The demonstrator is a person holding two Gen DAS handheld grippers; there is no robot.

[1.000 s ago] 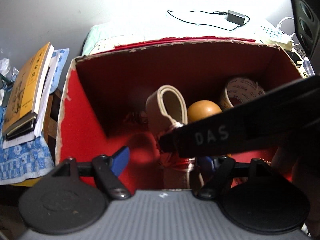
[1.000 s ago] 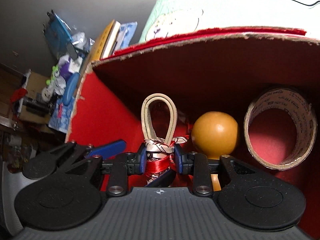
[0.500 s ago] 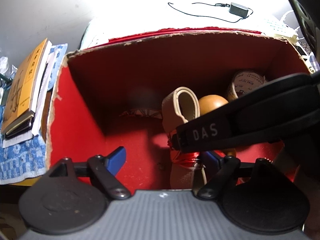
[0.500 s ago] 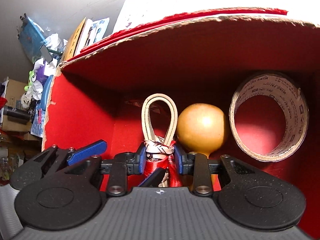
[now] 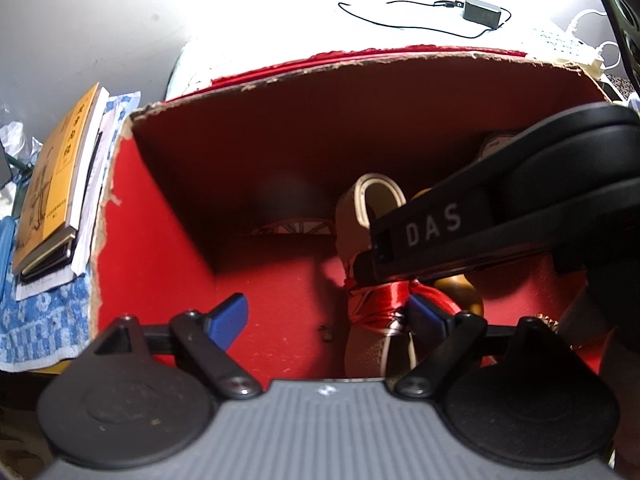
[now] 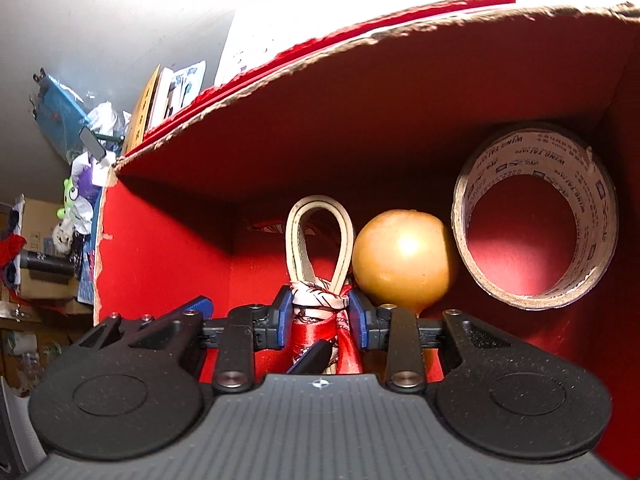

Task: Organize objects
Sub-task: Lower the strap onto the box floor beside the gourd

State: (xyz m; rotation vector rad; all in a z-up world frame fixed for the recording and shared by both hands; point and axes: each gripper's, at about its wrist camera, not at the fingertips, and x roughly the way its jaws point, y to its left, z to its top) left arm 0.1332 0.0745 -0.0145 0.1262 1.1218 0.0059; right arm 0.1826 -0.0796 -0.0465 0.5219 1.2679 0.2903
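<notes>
A cream strap loop [image 6: 320,236] bound with a red and white scarf [image 6: 320,312] stands on the floor of a red cardboard box [image 6: 168,264]. My right gripper [image 6: 320,312] is shut on the scarf knot, both blue pads pressing it. In the left wrist view the right gripper's black finger [image 5: 432,232] crosses over the strap loop [image 5: 372,208]. My left gripper [image 5: 326,314] is opening; the scarf bundle [image 5: 380,300] sits just inside its right pad [image 5: 426,312], with the left pad far clear. A golden ball [image 6: 402,258] and a tape roll [image 6: 536,216] lie to the right.
The box's torn far wall [image 5: 360,120] and left wall [image 5: 132,240] hem in both grippers. Outside on the left lies a stack of books [image 5: 52,184] on a blue patterned cloth [image 5: 36,312]. A charger and its cable [image 5: 476,10] lie on the white surface beyond.
The left gripper's jaws have spread wider and the strap has drifted right in its view. The right gripper has rolled slightly, still clamped on the scarf.
</notes>
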